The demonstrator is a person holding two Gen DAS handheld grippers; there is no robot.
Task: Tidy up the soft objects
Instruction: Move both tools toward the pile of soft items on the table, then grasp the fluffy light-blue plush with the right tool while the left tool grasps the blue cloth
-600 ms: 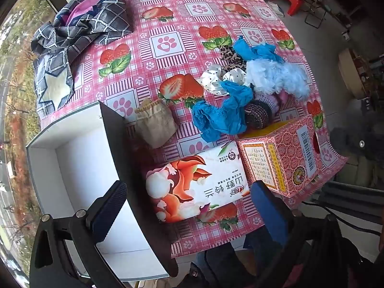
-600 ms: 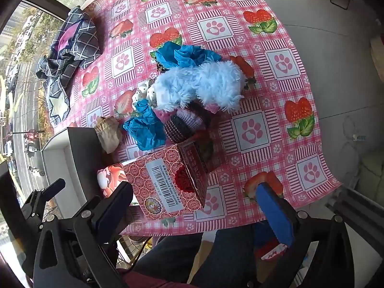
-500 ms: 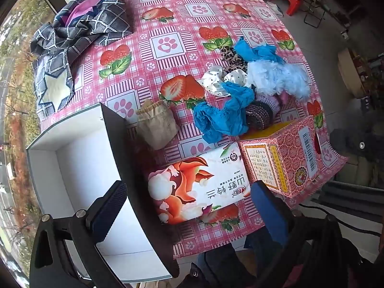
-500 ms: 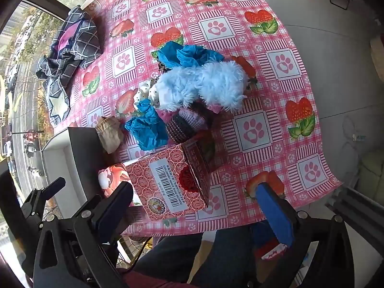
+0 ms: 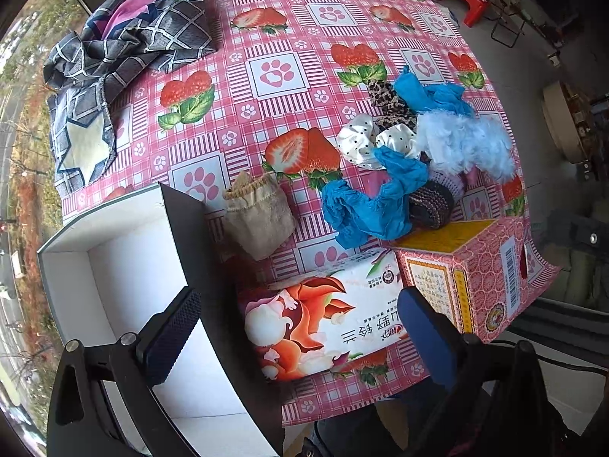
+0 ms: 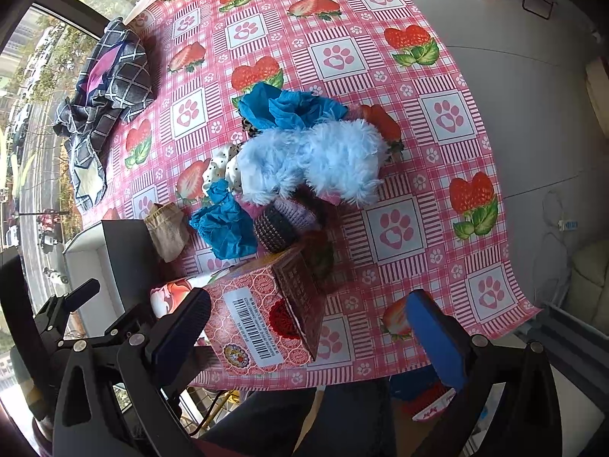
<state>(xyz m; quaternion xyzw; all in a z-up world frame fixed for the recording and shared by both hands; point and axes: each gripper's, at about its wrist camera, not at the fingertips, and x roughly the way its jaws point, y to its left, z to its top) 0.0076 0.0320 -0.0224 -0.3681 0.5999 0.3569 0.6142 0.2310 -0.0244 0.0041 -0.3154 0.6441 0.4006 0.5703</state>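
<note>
Hovering with both claws wide open and empty over the soft pile.

Lying mid-table beside the open white box: fluffy pale-blue piece, light and squashy, best pinching at its bulk; then blue cloth, limp; then beige pouch. Left gripper, right gripper.

Bright window daylight from the left, sharp focus, fisheye-bent edges.

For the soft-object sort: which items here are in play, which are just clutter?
In play:
- fluffy pale-blue scrunchie
- crumpled blue cloth
- white polka-dot satin scrunchie
- leopard-print scrunchie
- dark knitted scrunchie
- beige drawstring pouch
- open white storage box

Probably clutter:
- pink patterned carton
- floral tissue pack
- navy checked fabric
</note>
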